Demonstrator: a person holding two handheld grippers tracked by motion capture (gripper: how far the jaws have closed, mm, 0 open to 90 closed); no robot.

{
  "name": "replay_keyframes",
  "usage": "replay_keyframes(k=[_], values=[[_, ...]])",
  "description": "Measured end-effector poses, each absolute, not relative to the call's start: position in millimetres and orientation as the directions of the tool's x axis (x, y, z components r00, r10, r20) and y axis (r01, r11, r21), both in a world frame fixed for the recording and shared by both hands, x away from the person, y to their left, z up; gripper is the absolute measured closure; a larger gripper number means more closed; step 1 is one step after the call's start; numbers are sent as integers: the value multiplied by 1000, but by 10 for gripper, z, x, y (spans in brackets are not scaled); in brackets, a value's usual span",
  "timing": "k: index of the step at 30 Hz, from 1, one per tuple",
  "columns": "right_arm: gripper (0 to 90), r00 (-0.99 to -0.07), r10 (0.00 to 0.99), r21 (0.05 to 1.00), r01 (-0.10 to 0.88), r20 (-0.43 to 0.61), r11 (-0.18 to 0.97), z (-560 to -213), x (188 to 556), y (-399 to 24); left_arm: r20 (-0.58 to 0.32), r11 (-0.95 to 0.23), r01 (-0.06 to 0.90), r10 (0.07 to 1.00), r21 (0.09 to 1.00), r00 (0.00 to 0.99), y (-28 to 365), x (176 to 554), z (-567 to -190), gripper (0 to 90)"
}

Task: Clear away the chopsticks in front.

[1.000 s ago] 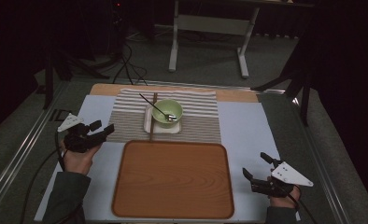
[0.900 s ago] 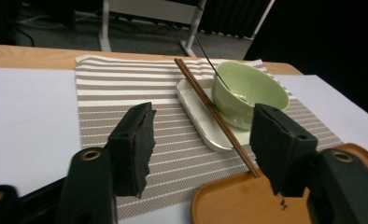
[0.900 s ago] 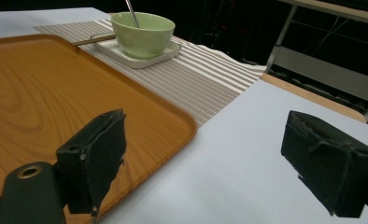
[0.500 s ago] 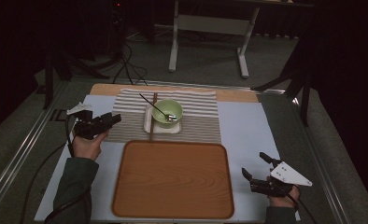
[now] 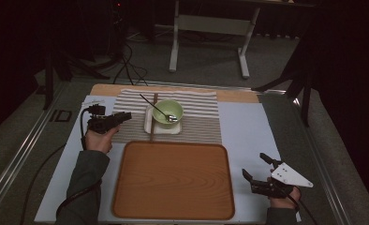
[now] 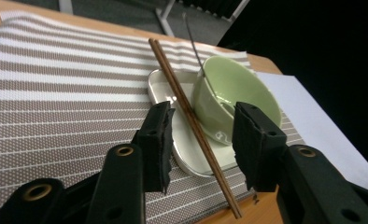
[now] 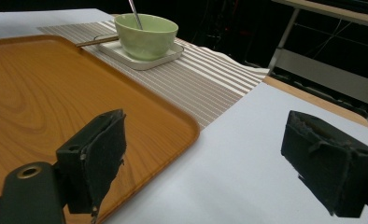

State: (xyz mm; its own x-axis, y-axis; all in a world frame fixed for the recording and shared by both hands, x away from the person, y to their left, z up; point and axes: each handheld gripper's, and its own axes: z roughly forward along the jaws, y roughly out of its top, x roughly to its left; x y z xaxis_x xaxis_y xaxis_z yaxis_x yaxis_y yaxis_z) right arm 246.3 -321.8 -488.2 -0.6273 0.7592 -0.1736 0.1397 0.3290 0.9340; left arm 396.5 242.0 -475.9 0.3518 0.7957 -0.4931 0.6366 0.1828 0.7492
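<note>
My left black two-jaw gripper [image 5: 121,116] sits level at the end of my outstretched left forearm, pointing to the right across the table. Its jaws have just been closing and stand half parted, pads clamping nothing. My right black two-jaw gripper [image 5: 256,171] rests low, jaws spread wide.

Closing fingers [image 6: 159,140] astride chopsticks [image 6: 187,109], seemingly untouched, green bowl [image 6: 233,100]

Each black tool, left [image 5: 108,122] and right [image 5: 262,180], has brass-ringed screw holes, frayed dark pads, a trailing black cable; grey-green sleeves [image 5: 82,180].
</note>
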Motion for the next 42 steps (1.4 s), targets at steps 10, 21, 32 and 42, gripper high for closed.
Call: replay_keyframes(k=[10, 21, 32, 42], values=[[134, -626, 760, 936, 138, -172, 325, -4881, 2462, -3224, -552, 193, 694, 761, 694, 340, 2306, 4159, -4901, 676], [135, -626, 761, 938, 133, -170, 319, -4876, 2459, -3241, -603, 191, 752, 731, 631, 319, 2163, 4331, -5097, 744], [134, -621, 766, 942, 129, -166, 309, -4868, 2450, -3256, -603, 158, 783, 733, 601, 315, 1978, 4432, -5216, 760], [134, -621, 767, 945, 130, -158, 300, -4869, 2452, -3262, -579, 141, 801, 764, 582, 286, 1854, 4480, -5300, 772]])
